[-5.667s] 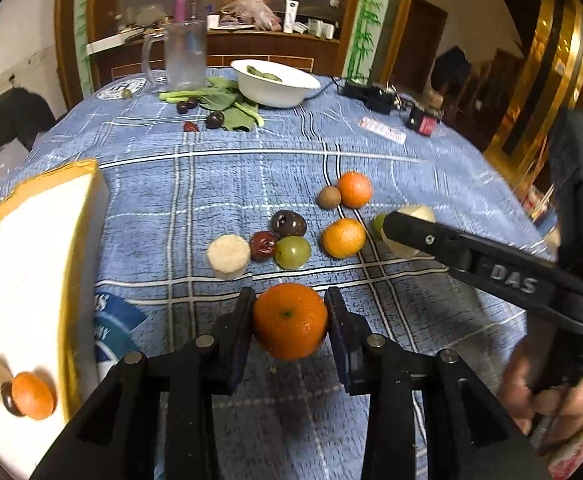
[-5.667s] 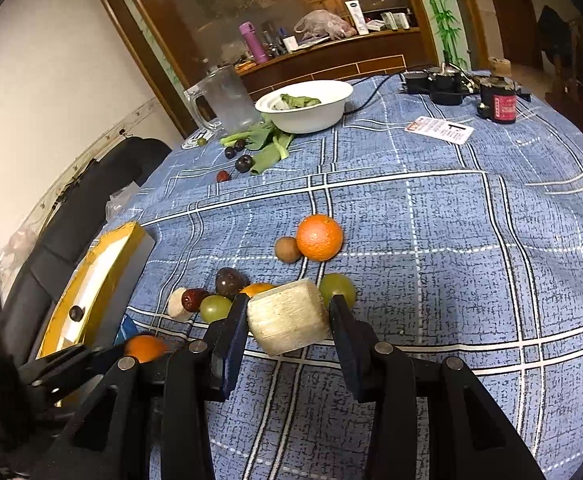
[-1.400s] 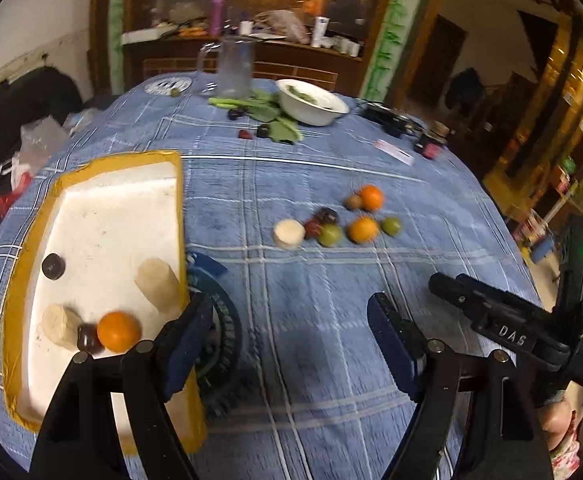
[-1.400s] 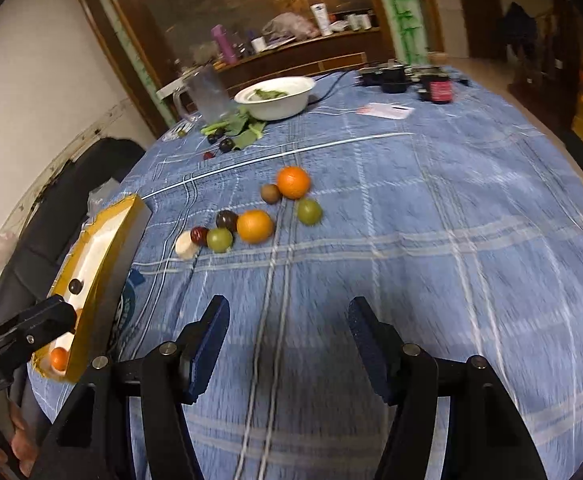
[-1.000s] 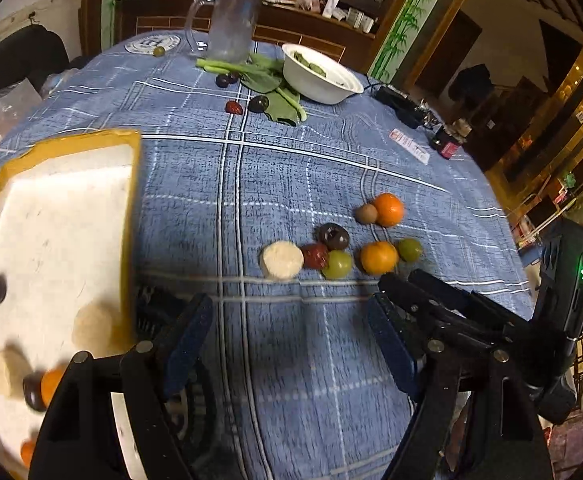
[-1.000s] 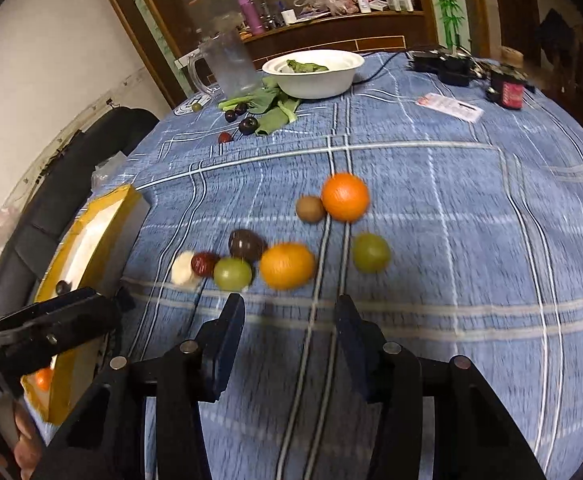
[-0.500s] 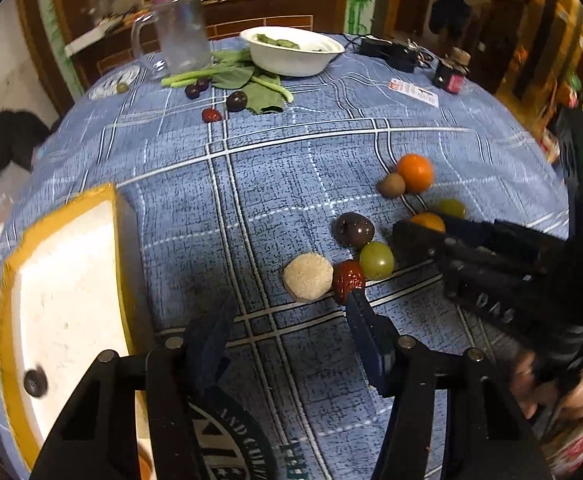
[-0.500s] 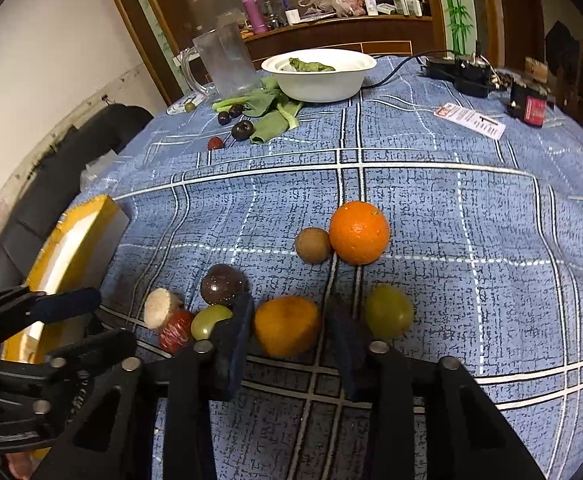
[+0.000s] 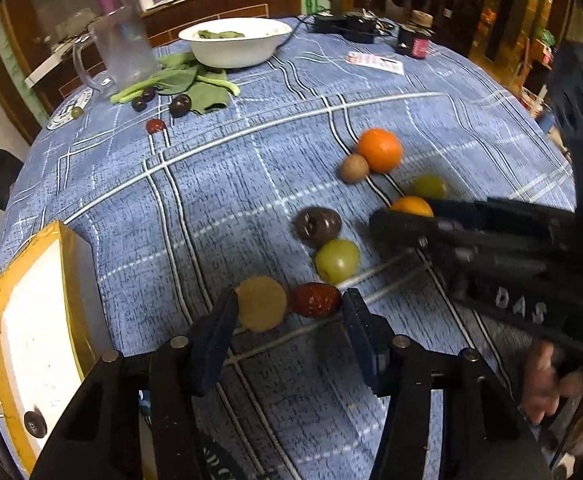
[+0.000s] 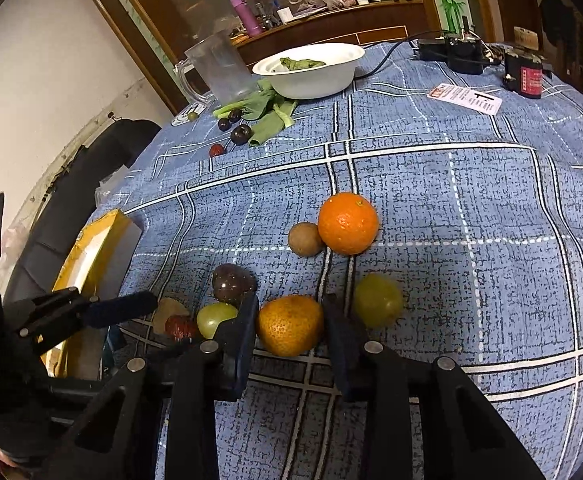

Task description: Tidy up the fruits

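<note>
On the blue checked cloth lies a cluster of fruit. My right gripper point(image 10: 290, 309) is shut on a small orange point(image 10: 289, 325) that rests on the cloth; the left wrist view shows that same orange point(image 9: 411, 205) at the black fingers. My left gripper point(image 9: 287, 318) straddles a pale round slice point(image 9: 261, 307) and a red date point(image 9: 315, 300). Its jaws are closing and the pads stand just beside these two. A green fruit point(image 9: 337, 261), a dark fruit point(image 9: 317, 226), a kiwi point(image 9: 354, 168), a bigger orange point(image 9: 379, 150) and another green fruit point(image 9: 429, 186) lie beyond.
A yellow-rimmed white tray point(image 9: 64, 276) sits at the left with a dark fruit in it. Far back stand a white bowl point(image 9: 235, 42), a clear jug point(image 9: 121, 52), leafy greens point(image 9: 195, 86) with dark plums, a card and a small bottle. A hand shows at the lower right.
My left gripper came from the tray over to the fruit cluster and narrowed around the slice and the date. My right gripper came down and shut on the small orange.
</note>
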### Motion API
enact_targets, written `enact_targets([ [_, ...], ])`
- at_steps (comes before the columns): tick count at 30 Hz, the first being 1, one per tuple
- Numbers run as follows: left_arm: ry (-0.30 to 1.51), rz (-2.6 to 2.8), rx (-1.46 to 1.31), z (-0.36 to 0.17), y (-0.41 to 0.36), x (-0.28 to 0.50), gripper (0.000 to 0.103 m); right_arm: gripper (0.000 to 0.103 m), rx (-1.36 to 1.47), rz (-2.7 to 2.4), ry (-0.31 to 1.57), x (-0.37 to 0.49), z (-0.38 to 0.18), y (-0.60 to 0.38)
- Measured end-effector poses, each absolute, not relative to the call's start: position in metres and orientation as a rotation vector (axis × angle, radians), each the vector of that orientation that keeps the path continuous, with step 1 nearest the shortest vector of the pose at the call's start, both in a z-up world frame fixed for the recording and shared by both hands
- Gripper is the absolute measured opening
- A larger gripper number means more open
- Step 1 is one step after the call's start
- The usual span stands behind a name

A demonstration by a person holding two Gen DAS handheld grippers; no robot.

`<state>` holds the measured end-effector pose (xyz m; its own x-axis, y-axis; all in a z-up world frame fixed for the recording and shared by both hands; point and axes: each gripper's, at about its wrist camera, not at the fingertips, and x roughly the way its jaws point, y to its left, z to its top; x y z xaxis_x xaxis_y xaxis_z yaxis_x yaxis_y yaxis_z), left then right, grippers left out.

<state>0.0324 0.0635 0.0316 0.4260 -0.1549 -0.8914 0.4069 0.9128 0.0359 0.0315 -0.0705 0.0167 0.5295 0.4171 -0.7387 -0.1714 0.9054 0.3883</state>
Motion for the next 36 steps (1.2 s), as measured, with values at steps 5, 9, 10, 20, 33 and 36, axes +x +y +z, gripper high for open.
enact_targets([
  [5, 1.127, -0.356, 0.254, 0.031, 0.078, 0.037, 0.05, 0.035, 0.28, 0.355, 0.954, 0.032, 0.017, -0.07],
  [9, 1.161, -0.346, 0.276, 0.023, 0.076, 0.047, 0.05, 0.035, 0.27, 0.352, 0.953, 0.032, 0.017, -0.068],
  [10, 1.166, -0.35, 0.28, 0.021, 0.074, 0.049, 0.05, 0.035, 0.27, 0.353, 0.953, 0.032, 0.017, -0.069],
  [20, 1.128, -0.399, 0.286, 0.026, 0.064, 0.041, 0.008, 0.035, 0.274, 0.357, 0.958, 0.034, 0.016, -0.069],
  [33, 1.1, -0.319, 0.219, 0.034, 0.074, 0.061, 0.024, 0.035, 0.283, 0.36, 0.96, 0.034, 0.015, -0.07],
  [36, 1.086, -0.33, 0.217, 0.032, 0.067, 0.064, 0.024, 0.035, 0.282, 0.359, 0.96, 0.034, 0.015, -0.07],
])
